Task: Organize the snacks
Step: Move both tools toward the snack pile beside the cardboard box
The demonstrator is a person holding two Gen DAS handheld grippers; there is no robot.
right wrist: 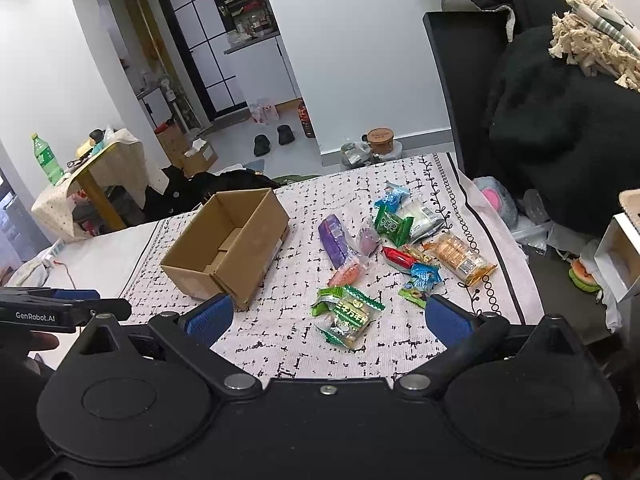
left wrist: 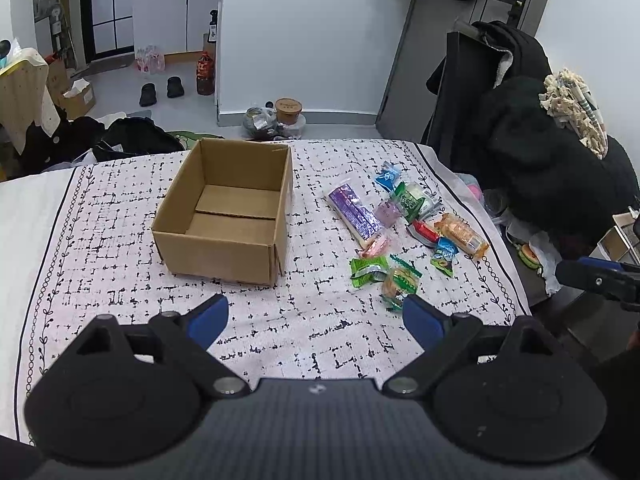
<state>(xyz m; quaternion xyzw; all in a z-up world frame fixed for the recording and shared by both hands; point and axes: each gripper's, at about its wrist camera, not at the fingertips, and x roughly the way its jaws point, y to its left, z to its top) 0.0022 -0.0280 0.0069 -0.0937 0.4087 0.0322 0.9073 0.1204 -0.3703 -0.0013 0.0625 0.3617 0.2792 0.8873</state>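
Observation:
An empty open cardboard box (left wrist: 224, 212) stands on the patterned tablecloth (left wrist: 312, 344); it also shows in the right wrist view (right wrist: 228, 240). To its right lies a pile of snack packets: a long purple pack (left wrist: 354, 210), a green packet (left wrist: 368, 269), an orange cracker pack (left wrist: 464, 234), a red candy (left wrist: 425, 233) and blue packets (left wrist: 386, 178). My left gripper (left wrist: 316, 320) is open and empty above the cloth in front of the box. My right gripper (right wrist: 326, 316) is open and empty, just above a green cracker packet (right wrist: 348, 316).
The table's right edge drops to a dark chair heaped with black clothes (left wrist: 540, 152). Bags and a black backpack (left wrist: 136, 138) lie beyond the far edge. A side table with a green bottle (right wrist: 46, 158) stands far left.

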